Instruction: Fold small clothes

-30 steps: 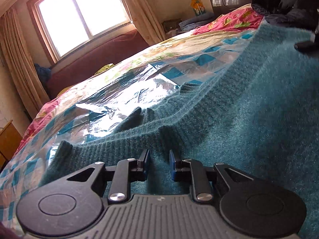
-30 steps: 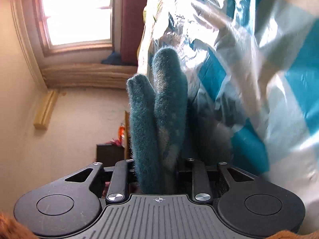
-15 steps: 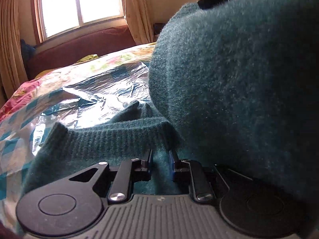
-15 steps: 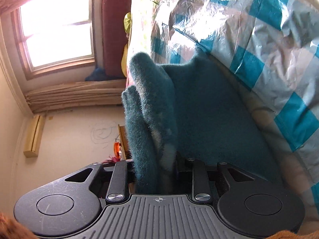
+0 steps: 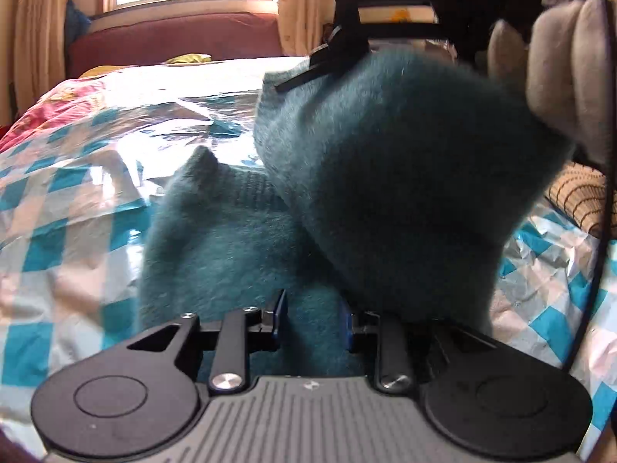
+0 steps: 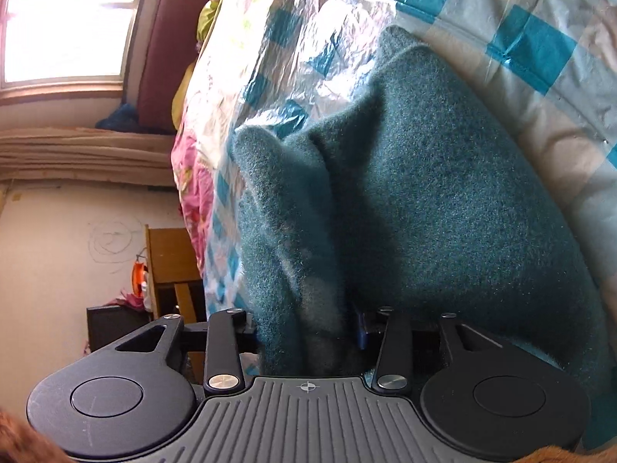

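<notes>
Your left gripper (image 5: 312,318) is clamped on the fuzzy teal knitted sweater (image 5: 385,177). Your right gripper (image 6: 304,333) pinches a doubled fold of it (both over the blue-checked plastic sheet (image 5: 69,208)).

1. The fluffy teal knitted sweater (image 5: 405,193) is blurring in its raised fold, above and right of the left gripper (image 5: 313,318) fingers.
2. That fold is hiding the right gripper's (image 5: 347,54) fingertips.
3. Teal fabric bunching between the right gripper (image 6: 306,332) fingers is covering their pads.
</notes>
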The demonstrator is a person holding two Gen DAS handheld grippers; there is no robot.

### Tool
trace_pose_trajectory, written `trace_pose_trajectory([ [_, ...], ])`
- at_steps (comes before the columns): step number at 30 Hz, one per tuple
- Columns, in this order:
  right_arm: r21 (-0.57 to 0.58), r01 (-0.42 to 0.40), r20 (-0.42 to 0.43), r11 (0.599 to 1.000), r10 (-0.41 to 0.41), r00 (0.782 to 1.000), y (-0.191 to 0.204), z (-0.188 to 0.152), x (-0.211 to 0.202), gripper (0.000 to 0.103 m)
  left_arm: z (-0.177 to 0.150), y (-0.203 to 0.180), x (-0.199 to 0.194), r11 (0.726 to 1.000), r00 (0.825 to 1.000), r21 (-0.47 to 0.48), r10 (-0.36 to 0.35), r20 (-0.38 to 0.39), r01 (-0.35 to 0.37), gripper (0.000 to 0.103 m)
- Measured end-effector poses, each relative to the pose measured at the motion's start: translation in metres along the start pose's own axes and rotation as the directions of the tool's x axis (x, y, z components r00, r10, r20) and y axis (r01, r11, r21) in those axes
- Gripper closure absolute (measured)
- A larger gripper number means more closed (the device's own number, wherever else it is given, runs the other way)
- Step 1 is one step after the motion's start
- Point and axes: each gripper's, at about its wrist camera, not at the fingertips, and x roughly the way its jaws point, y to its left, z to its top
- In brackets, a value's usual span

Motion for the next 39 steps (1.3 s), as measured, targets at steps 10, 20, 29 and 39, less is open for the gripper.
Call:
trace_pose_trajectory([
  [10,-0.108,-0.020,-0.103,0.994,0.008,0.995,0.019,-0.008,-0.012,0.043,-0.033,0.025,-0.096,0.969,0.985,-0.243,0.086,0.152,-0.047,0.068],
  [20,-0.453,-0.020,-0.067,0.891,-0.012,0.998,0.047,-0.025,-0.055,0.044,-0.017,-0.002,-0.145,0.979,0.953,-0.199,0.014,0.302,0.049,0.060],
  [29,-0.666,0.141,0.016,0.733,-0.174,0.985,0.032,-0.041,-0.078,0.044,0.005,-0.005,-0.078,0.998,0.991,-0.038,0.057,0.118,-0.052,0.061],
  [39,-0.774,0.338,0.078,0.536,-0.448,0.891,-0.049,-0.076,-0.077,0.045,-0.038,0.044,-0.060,0.938,0.969,-0.289,0.133,-0.207,-0.191,0.090],
])
